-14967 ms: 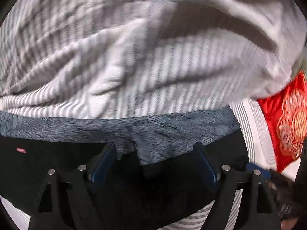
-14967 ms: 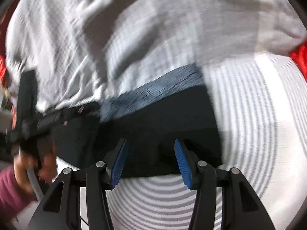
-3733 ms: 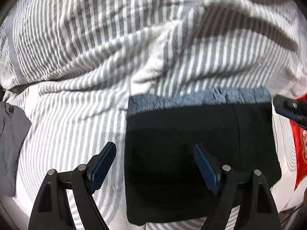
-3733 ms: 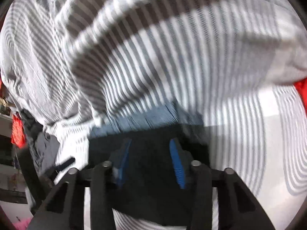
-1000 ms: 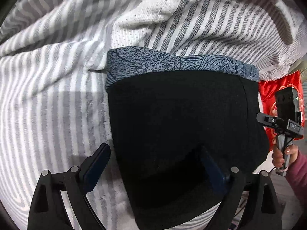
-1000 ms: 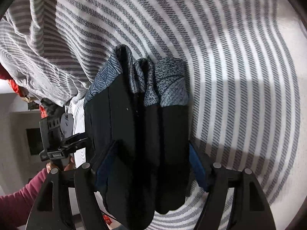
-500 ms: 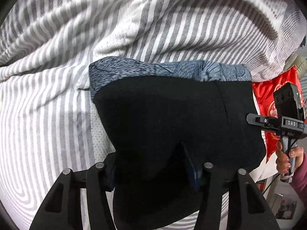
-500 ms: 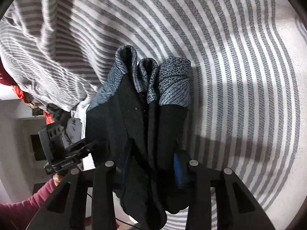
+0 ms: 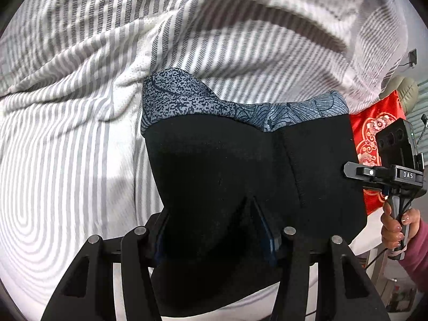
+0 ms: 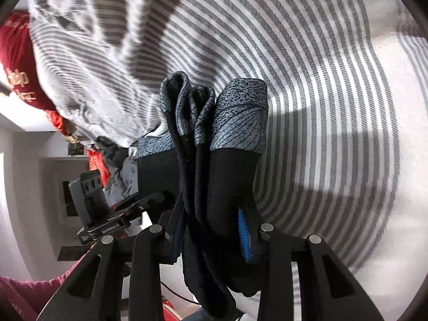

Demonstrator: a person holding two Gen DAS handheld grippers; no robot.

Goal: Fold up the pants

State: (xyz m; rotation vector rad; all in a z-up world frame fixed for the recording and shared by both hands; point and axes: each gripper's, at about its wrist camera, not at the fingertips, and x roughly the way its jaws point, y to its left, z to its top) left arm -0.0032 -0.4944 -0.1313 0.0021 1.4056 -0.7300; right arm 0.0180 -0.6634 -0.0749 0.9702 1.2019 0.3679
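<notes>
My left gripper (image 9: 214,230) had closed within the last second on the near edge of the folded black pants (image 9: 240,165), its pads pinching the cloth; my right gripper (image 10: 211,230) had likewise closed on the bundled layers at the other end of the pants (image 10: 222,187). The patterned grey-blue waistband (image 9: 187,101) pointed away from both grippers, over the striped bedsheet (image 9: 67,133). Only the left view showed the pants' flat face, a red embroidered cushion (image 9: 374,133) and my right hand (image 9: 396,224); only the right view showed the stacked folds edge-on. A second earlier the pants lay flat on the sheet between wide jaws; now they were raised.
</notes>
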